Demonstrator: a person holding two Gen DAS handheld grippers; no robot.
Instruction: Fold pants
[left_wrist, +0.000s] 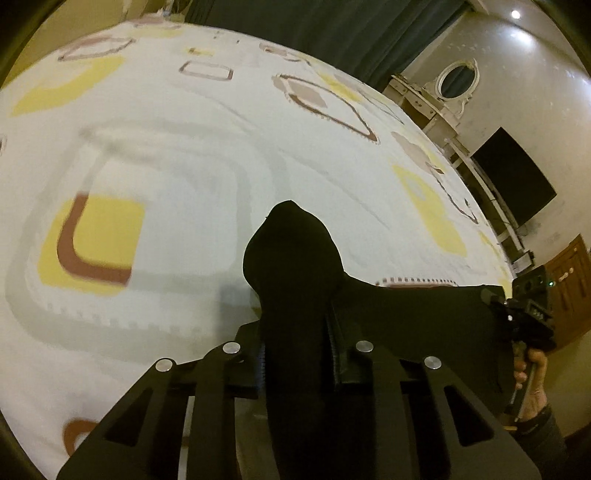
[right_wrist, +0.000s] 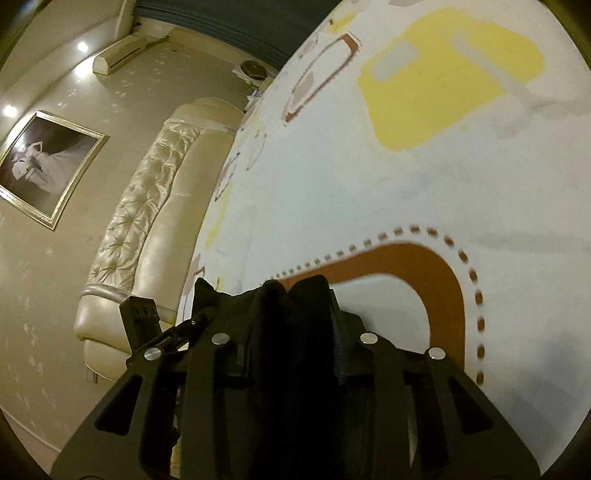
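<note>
Both grippers clenched on black pants (left_wrist: 295, 258) edge | bedspread (left_wrist: 184, 147) beyond lies bare

The pants (left_wrist: 291, 251) are matt black cloth, soft and thick, bunched at the bottom centre of both views. The bedsheet (left_wrist: 184, 155) is smooth matt cotton-like cloth, lightly creased. Both grippers' frames look like matt black plastic with shiny metal rivets (left_wrist: 231, 348). At the left of the right-wrist view, the headboard (right_wrist: 147, 192) is glossy, tufted, leather-like upholstery.
</note>
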